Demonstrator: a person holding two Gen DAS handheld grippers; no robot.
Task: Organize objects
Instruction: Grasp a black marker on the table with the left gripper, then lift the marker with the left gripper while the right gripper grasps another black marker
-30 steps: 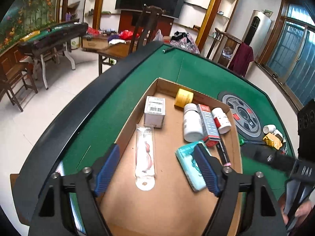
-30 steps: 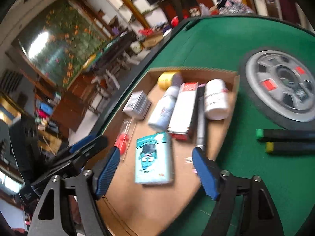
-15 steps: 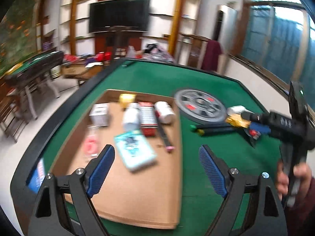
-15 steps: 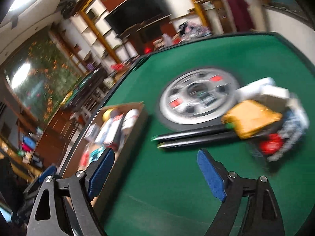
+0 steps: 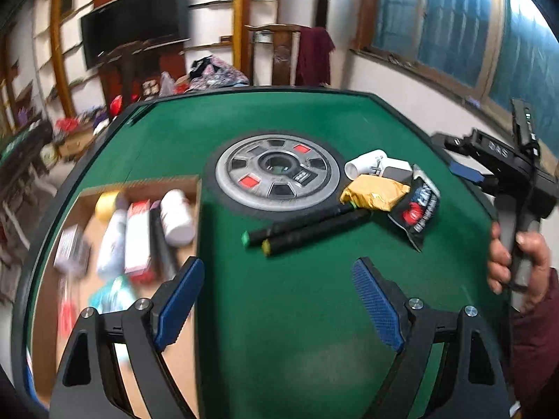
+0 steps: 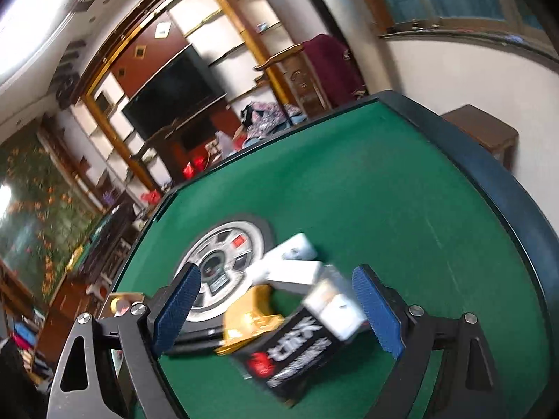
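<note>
- The left gripper (image 5: 276,300) stands wide with nothing between its blue pads (image 5: 180,302), over bare green felt at the bottom of the left wrist view.
- The right gripper (image 6: 276,309) has its jaws opening; in its own view they frame a blurred pile without touching it, and in the left wrist view it shows at the right edge, held by a hand (image 5: 515,265) in a maroon sleeve.
- Just past the left pads, two black markers (image 5: 304,227) lie side by side, one capped green, one yellow.
- At lower left, a cardboard tray (image 5: 139,183) holds blurred bottles and boxes, among them a white bottle (image 5: 176,218) and a red-and-white box (image 5: 138,235).
- Right of centre lies the pile: a black packet (image 5: 419,206), a yellow pouch (image 5: 374,192) and white items (image 5: 367,164) behind.
- Beyond the markers a grey weight plate (image 5: 277,171) lies flat on the table (image 5: 244,115).
- Farthest off, at upper left, a dark television (image 5: 136,24) hangs among shelves.
</note>
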